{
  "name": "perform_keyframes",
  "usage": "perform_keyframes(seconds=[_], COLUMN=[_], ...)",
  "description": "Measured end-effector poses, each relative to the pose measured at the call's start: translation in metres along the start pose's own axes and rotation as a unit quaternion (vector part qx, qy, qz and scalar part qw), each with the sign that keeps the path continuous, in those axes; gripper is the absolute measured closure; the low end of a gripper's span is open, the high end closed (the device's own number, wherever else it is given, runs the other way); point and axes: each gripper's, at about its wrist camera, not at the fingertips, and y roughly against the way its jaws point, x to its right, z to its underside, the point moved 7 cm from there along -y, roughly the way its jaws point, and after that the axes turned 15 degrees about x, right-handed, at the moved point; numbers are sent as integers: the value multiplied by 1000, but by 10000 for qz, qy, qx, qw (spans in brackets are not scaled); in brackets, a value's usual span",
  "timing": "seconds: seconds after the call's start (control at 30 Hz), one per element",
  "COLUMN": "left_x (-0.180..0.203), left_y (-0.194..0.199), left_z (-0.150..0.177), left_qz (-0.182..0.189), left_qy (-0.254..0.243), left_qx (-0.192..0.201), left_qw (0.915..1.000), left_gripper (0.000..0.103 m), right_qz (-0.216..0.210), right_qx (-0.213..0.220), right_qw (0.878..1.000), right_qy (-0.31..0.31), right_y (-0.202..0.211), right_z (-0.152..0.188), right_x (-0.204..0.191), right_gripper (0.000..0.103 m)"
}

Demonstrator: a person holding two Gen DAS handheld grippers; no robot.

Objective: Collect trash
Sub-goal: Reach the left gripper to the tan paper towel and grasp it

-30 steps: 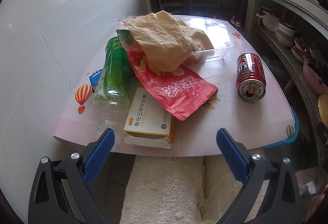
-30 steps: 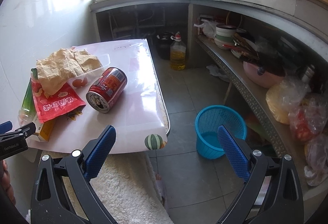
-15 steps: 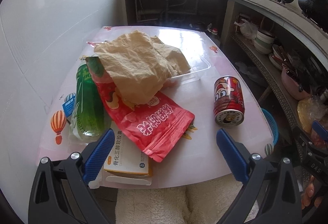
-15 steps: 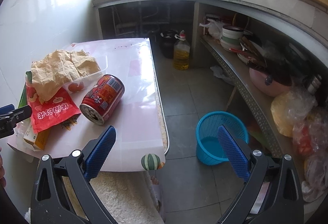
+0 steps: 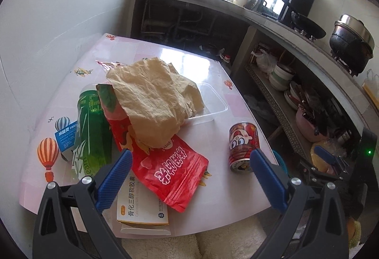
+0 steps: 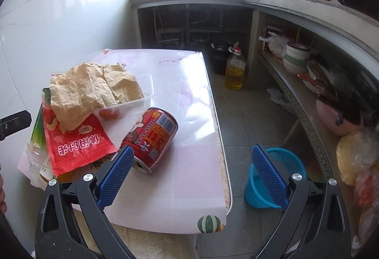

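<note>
A trash pile lies on a pink table (image 5: 236, 192): crumpled brown paper (image 5: 154, 102) over a clear plastic tray (image 5: 213, 102), a red snack bag (image 5: 170, 169), a green bottle (image 5: 92, 131), an orange-and-white medicine box (image 5: 142, 209) and a small blue box (image 5: 66, 138). A red can (image 5: 242, 150) lies on its side to the right. My left gripper (image 5: 189, 180) is open and empty above the table's near edge. My right gripper (image 6: 191, 176) is open and empty, its left finger just in front of the can (image 6: 151, 138). A blue basket (image 6: 277, 178) stands on the floor right of the table (image 6: 189, 199).
A white wall runs along the table's left side. A concrete counter with shelves of bowls and bags (image 6: 296, 60) runs along the back and right. An oil bottle (image 6: 234, 71) stands on the floor. A cream rug (image 5: 225, 244) lies in front of the table.
Both grippers have moved closer over the table and risen. The left view now looks down on the pile; the right gripper has neared the can. Both stayed open.
</note>
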Motion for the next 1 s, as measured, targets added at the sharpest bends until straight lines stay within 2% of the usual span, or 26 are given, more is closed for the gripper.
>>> perform_keyframes(seconds=[0.1, 0.2, 0.33, 0.47, 0.57, 0.67, 0.73, 0.77, 0.83, 0.87, 1.0], left_x=[-12, -15, -5, 8, 8, 3, -1, -3, -8, -9, -14], left_y=[0, -12, -46, -98, -139, -168, -178, -180, -181, -181, -177], left_z=[-15, -36, -59, -62, -53, -40, -33, -31, -30, -29, -26], left_qz=[-77, -74, 30, -208, -621, -1086, -1256, -1353, -1521, -1552, -1520], left_qy=[37, -95, -304, -743, -1233, -1805, -2043, -2166, -2381, -2438, -2428], left_qx=[251, 256, 55, -313, -613, -934, -1043, -1056, -1033, -1034, -1038], left_qw=[9996, 9996, 9995, 9965, 9885, 9731, 9652, 9611, 9537, 9517, 9525], left_gripper=[6, 6, 6, 6, 6, 20, 37, 41, 56, 60, 87], right_qz=[-155, -227, -207, -143, -79, 0, 56, 76, 92, 94, 66], right_qx=[8, -57, -147, -236, -256, -254, -244, -249, -267, -282, -332], right_qw=[9999, 9997, 9994, 9987, 9986, 9987, 9987, 9986, 9984, 9982, 9975], right_qy=[-57, -113, -229, -416, -464, -452, -442, -452, -495, -525, -617], right_y=[-6, -15, -27, -34, -38, -39, -40, -41, -43, -44, -47], right_z=[-5, -7, -7, -7, -6, -6, -6, -5, -4, -4, -1], right_x=[-5, -8, -5, 4, 11, 17, 21, 23, 27, 28, 31], right_gripper=[8, 8, 8, 8, 8, 8, 8, 8, 8, 8, 8])
